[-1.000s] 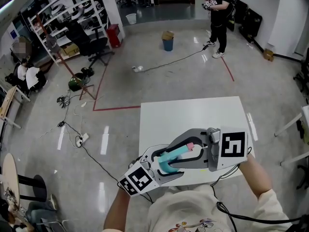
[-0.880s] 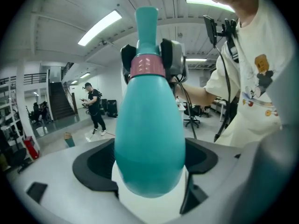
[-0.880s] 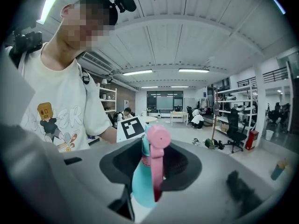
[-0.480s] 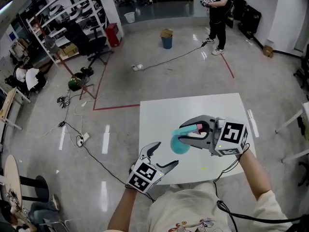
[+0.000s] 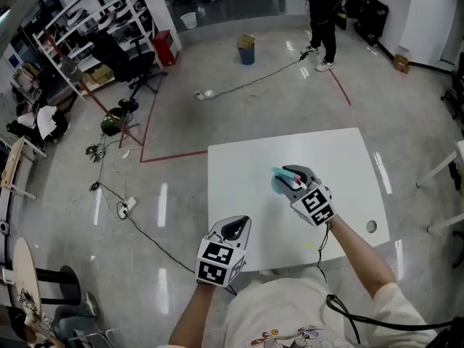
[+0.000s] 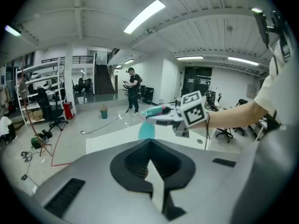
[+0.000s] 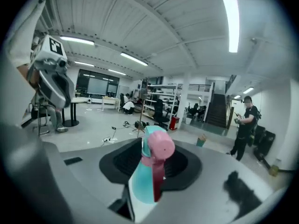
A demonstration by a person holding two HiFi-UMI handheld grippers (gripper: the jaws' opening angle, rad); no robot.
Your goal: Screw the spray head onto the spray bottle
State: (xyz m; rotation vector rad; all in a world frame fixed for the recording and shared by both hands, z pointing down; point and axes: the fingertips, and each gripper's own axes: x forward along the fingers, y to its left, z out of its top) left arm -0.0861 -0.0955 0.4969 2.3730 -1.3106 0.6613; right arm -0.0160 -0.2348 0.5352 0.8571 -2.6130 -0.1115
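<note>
Teal spray bottle (image 5: pixel 280 183), topped by a pink-nosed spray head (image 7: pixel 160 147), pinched between the jaws of the right gripper (image 5: pixel 289 177) over the white tabletop (image 5: pixel 239 172), centre right of the head view. The left gripper (image 5: pixel 237 228), at lower centre, has its jaws pressed together on nothing.

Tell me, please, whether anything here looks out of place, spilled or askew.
Nothing stands out. The right hand-held gripper holds the teal spray bottle, spray head on top, over the white table; the left hand-held gripper is shut and empty.
</note>
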